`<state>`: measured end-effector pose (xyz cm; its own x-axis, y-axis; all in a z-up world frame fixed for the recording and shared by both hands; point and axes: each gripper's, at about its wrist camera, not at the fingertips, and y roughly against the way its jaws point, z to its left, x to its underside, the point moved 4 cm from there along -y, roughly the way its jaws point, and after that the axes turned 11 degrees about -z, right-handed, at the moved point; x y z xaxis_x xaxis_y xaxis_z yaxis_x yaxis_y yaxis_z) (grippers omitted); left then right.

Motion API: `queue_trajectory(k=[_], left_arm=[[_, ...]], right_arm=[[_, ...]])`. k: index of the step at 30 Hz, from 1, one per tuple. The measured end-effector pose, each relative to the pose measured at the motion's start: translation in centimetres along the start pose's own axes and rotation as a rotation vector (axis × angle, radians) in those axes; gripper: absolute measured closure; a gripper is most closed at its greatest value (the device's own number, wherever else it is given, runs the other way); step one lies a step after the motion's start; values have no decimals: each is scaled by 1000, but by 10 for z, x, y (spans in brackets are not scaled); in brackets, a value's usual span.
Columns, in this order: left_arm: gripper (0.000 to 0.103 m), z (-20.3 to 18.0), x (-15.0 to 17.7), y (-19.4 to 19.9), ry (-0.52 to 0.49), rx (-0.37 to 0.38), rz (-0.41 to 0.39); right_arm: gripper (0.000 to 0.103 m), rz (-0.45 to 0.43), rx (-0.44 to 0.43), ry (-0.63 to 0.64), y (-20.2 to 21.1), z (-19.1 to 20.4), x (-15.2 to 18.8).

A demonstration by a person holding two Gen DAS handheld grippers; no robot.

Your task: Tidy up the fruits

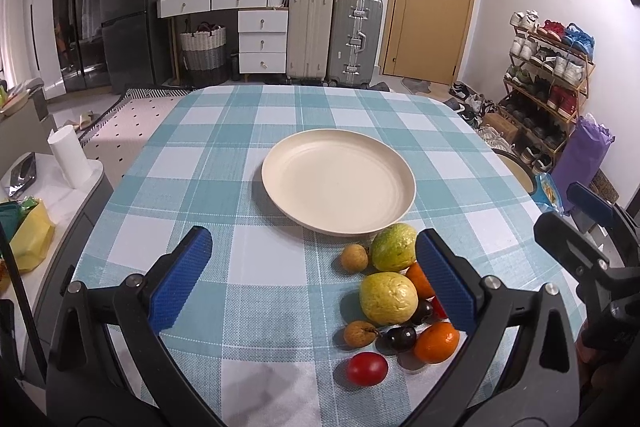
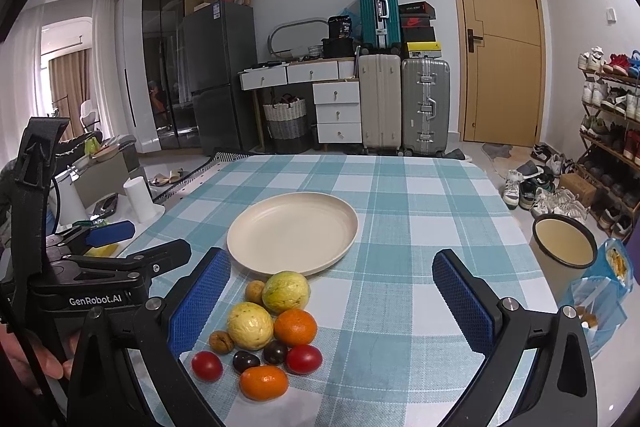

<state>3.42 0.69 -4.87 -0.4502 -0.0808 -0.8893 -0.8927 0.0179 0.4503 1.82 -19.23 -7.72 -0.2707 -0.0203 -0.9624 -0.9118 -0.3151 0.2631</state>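
nothing is picked yet: your left gripper (image 1: 312,279) and right gripper (image 2: 332,303) both hang wide and empty. the heap of mixed small fruits (image 2: 266,331) lies by their near fingers, just short of the round cream plastic plate (image 2: 256,259) ahead. next, you likely close on one fruit.

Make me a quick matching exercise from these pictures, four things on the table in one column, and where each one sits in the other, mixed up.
Things:
1. round cream plastic plate
2. greenish-yellow round fruit
3. oval orange citrus fruit
4. cream enamel pot with dark rim

Places:
A. nearest the camera in the pile
B. right table edge
C. table middle, empty
D. just before the plate

Pairs: 1-C, 2-D, 3-A, 4-B
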Motion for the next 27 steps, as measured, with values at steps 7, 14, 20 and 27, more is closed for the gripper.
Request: queue_trajectory(k=[7,14,20,27], left_arm=[[2,14,4,-17,25,4,26],[2,28,14,-39,57,22,59],[2,38,25,-57,81,34,96],[2,46,31,-73,98,55,121]], right_arm=[[0,32,-34,-1,-16,1,7],[0,88,-107,-46,-42,1,21],[0,165,-180,-104,-74,1,38],[3,242,-235,-177,-105,-2,54]])
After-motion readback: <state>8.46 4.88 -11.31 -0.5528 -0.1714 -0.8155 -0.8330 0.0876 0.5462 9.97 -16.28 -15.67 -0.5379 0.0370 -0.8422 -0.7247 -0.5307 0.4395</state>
